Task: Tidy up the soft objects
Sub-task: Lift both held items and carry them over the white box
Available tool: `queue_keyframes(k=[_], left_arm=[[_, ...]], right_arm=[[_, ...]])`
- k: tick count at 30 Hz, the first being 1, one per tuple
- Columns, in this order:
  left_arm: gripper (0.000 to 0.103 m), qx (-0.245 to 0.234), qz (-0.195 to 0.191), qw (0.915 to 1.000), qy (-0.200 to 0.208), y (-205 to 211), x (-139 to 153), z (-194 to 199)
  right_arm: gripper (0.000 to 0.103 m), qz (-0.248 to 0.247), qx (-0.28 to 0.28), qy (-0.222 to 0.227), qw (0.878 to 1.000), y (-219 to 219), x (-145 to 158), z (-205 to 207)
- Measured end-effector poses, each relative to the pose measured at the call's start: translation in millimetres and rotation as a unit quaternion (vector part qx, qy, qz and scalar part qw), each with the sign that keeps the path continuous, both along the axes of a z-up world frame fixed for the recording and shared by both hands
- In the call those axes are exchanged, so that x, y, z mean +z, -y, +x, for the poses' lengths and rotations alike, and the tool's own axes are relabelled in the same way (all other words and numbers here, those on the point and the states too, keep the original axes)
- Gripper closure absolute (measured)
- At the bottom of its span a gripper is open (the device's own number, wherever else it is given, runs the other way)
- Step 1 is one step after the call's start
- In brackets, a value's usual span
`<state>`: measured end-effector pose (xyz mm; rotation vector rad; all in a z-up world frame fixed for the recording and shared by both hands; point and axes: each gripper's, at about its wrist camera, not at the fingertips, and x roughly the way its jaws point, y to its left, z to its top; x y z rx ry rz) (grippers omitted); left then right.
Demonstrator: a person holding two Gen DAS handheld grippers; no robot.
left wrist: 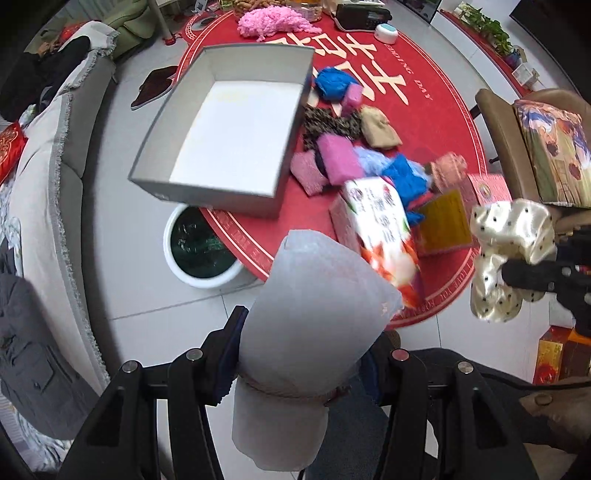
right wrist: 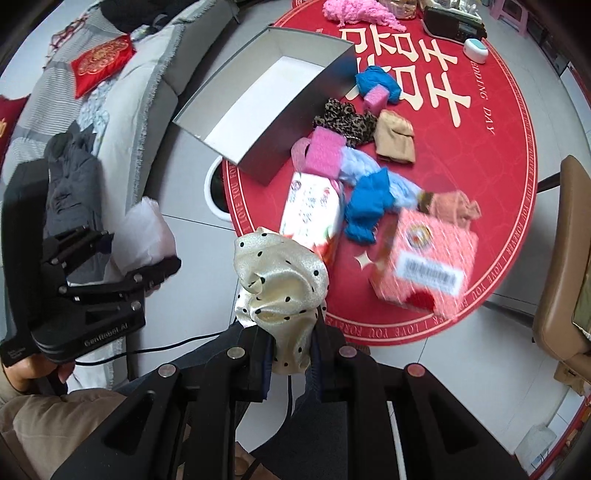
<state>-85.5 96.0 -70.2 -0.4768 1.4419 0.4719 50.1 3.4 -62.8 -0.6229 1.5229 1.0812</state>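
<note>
My left gripper (left wrist: 306, 339) is shut on a white foam roll (left wrist: 317, 306) tied with string, held above the floor beside the table. My right gripper (right wrist: 290, 339) is shut on a cream satin scrunchie with black dots (right wrist: 282, 284), also off the table's near edge. The same scrunchie (left wrist: 513, 254) shows at the right of the left wrist view, and the left gripper with the foam roll (right wrist: 147, 236) shows at the left of the right wrist view. An empty grey box (left wrist: 236, 133) stands on the round red table (right wrist: 480, 155). Soft items lie beside it: pink sponges (left wrist: 338, 158), blue cloths (left wrist: 400, 173), a leopard scrunchie (left wrist: 332, 125), beige fabric (left wrist: 380, 129).
A tissue pack (right wrist: 314, 210) and a pink carton (right wrist: 428, 258) lie near the table's front edge. A white bin (left wrist: 199, 251) stands under the table. A grey sofa (left wrist: 55, 155) runs along the left, a brown chair (right wrist: 569, 258) on the right. Fluffy pink yarn (left wrist: 273, 20) lies at the far side.
</note>
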Motion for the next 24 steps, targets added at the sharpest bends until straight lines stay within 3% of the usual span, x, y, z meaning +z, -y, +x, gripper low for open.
queue_keyframes(k=[13, 18, 22, 24], left_arm=[[0.047, 0.003, -0.028, 0.9996, 0.005, -112.7, -27.5, 30.5], [0.047, 0.042, -0.03, 0.9987, 0.004, -152.5, -40.4, 35.2], [0.047, 0.069, -0.004, 0.9976, -0.003, -178.8, -49.4, 41.1], [0.047, 0.098, -0.017, 0.995, -0.001, -195.9, -57.7, 43.9]], right_arm=[[0.085, -0.018, -0.03, 0.004, 0.999, -121.2, -6.9, 14.1], [0.084, -0.017, -0.035, 0.01, 0.999, -172.0, -13.4, 25.1], [0.084, -0.018, -0.033, 0.017, 0.999, -207.8, -19.7, 34.7], [0.084, -0.023, -0.039, 0.021, 0.999, -224.3, -24.8, 41.8]])
